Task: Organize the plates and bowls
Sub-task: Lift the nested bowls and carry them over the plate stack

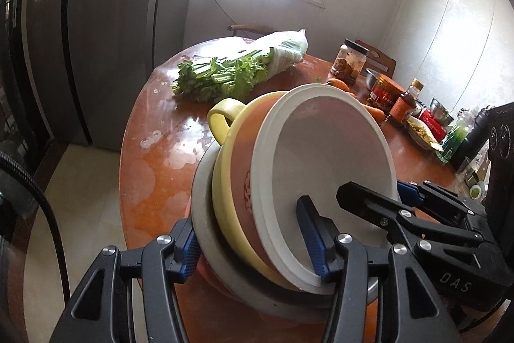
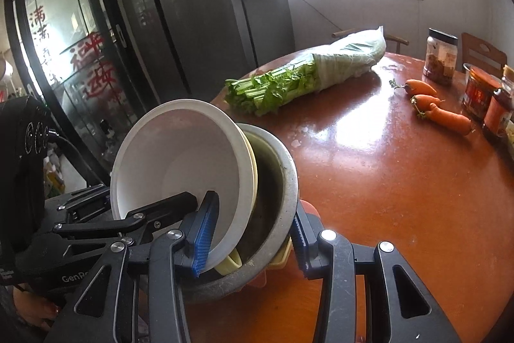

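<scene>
Over table (image 1: 167, 143) | bowl stack (image 1: 321, 176) tipped sideways (mouths rightward) | both grippers clamp stack

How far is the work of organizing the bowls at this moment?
Done: the dishes are already nested, the white bowl innermost, then the yellow handled dish, then the grey metal basin. In hand: the left gripper and right gripper both clamp the stack's rims, holding it tilted over the round table. Left: the stack is not yet set down flat.
</scene>
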`<state>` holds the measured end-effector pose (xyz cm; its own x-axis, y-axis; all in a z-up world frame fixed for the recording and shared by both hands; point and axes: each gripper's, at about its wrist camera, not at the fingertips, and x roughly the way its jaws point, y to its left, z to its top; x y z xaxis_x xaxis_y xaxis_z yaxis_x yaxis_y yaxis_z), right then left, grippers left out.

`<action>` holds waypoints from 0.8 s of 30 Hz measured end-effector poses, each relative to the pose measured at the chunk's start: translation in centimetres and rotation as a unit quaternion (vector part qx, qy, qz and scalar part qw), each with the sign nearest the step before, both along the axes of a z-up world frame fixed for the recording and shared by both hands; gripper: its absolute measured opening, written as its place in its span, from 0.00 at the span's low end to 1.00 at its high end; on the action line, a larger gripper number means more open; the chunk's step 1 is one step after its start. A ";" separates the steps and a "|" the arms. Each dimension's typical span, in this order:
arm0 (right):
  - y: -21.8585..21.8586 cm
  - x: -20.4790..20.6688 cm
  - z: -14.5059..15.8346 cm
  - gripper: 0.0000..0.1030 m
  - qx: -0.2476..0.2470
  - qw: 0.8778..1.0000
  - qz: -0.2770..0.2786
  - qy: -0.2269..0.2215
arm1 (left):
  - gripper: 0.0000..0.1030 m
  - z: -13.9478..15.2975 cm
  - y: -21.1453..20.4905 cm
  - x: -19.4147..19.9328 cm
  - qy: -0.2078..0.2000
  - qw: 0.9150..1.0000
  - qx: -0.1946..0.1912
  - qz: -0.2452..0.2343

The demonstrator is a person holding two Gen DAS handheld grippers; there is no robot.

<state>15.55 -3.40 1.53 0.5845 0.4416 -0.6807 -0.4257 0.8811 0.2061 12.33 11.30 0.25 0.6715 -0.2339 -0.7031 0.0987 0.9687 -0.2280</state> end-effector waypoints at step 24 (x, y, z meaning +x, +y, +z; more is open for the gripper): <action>1.2 -0.9 -0.2 0.46 -0.044 0.998 -0.010 -0.037 | 0.61 -0.3 0.5 -0.2 -0.004 0.999 0.045 0.022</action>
<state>14.66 -2.18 1.31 0.6421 0.3697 -0.6716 -0.4191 0.9028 0.0964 12.13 11.77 -0.08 0.6861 -0.1401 -0.7139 0.0566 0.9886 -0.1396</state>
